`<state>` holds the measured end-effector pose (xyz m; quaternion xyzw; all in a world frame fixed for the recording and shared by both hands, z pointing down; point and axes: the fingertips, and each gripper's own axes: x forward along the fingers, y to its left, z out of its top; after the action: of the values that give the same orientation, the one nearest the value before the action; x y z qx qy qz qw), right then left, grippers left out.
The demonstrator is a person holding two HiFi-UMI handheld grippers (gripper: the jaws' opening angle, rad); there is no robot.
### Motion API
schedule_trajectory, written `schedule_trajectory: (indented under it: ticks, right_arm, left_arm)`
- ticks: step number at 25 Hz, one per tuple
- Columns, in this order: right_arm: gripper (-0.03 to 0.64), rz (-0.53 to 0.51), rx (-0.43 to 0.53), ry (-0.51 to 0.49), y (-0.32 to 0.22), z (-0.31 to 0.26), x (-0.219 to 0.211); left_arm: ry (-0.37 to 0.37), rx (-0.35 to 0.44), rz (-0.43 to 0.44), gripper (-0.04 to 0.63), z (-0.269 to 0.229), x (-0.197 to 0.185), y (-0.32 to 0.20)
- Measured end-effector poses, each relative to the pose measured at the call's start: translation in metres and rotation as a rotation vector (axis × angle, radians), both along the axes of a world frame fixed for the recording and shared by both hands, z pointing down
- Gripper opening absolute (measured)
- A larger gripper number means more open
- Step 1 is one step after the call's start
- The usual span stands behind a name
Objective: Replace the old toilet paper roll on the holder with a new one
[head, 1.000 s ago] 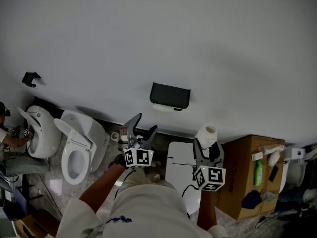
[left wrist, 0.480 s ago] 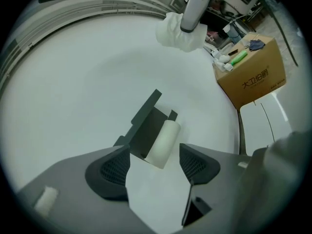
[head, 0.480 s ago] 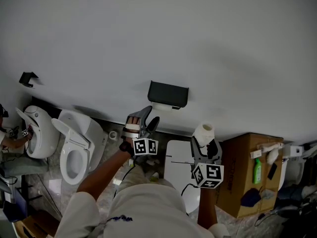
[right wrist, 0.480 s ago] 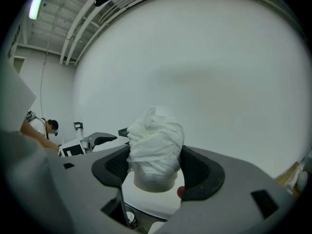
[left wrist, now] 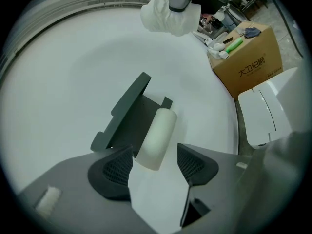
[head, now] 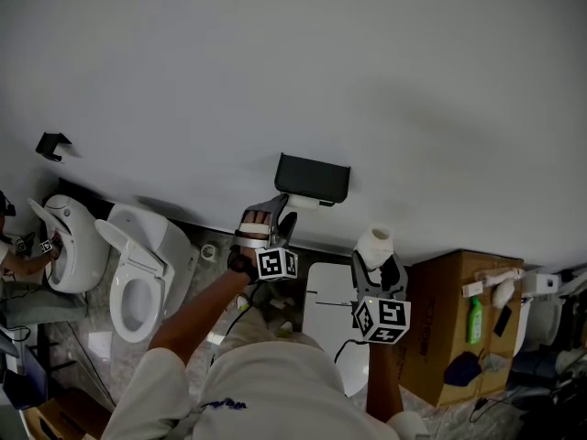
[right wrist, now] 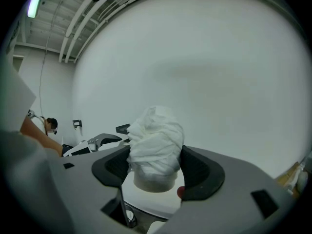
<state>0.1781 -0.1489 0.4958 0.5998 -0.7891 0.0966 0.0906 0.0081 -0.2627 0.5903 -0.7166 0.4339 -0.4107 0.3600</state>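
A black holder (head: 313,177) hangs on the white wall with the thin old roll (head: 306,200) under it. My left gripper (head: 275,213) sits just below and left of it. In the left gripper view the old roll (left wrist: 158,135) lies under the holder (left wrist: 127,112), its near end between my left gripper's (left wrist: 155,165) pads (left wrist: 116,168). There is a gap on both sides; the jaws have just been closing. My right gripper (head: 376,262) is shut on the new roll (head: 374,244), which has loose crumpled paper (right wrist: 156,140) on top, to the right of the holder.
Two white toilets (head: 138,264) stand at the left, with a person (head: 16,257) beside the far one. A white toilet lid (head: 332,308) lies below my grippers. A cardboard box (head: 456,333) with a green bottle (head: 478,319) stands at the right. A small roll (head: 210,252) lies on the floor.
My left gripper has moved up and right to the holder, rolled over, and its jaws have narrowed around the old roll's end. The right gripper with the new roll has stayed put.
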Motion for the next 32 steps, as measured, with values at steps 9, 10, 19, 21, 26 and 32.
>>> schedule_trajectory:
  ticks: [9, 10, 19, 21, 26, 32]
  right_arm:
    - [0.308, -0.02, -0.015, 0.007, -0.003, 0.005, -0.004]
    - [0.308, -0.022, -0.015, 0.006, -0.003, 0.005, -0.005]
    - [0.308, -0.015, -0.027, 0.004, -0.002, 0.009, 0.0]
    - [0.308, -0.013, -0.029, 0.004, -0.002, 0.009, 0.0]
    - [0.308, -0.012, -0.031, 0.004, 0.0, 0.009, 0.0]
    - [0.308, -0.009, -0.033, 0.003, -0.001, 0.01, 0.003]
  left_arm:
    - [-0.136, 0.078, 0.026, 0.278, 0.0, 0.008, -0.008]
    - [-0.146, 0.08, 0.03, 0.274, 0.0, 0.01, -0.009]
    - [-0.181, 0.092, 0.029, 0.209, 0.0, 0.013, -0.017]
    - [-0.181, 0.099, 0.027, 0.181, -0.001, 0.013, -0.017]
    - [-0.179, 0.112, 0.029, 0.167, -0.001, 0.013, -0.016]
    - [-0.186, 0.115, 0.034, 0.163, -0.001, 0.015, -0.016]
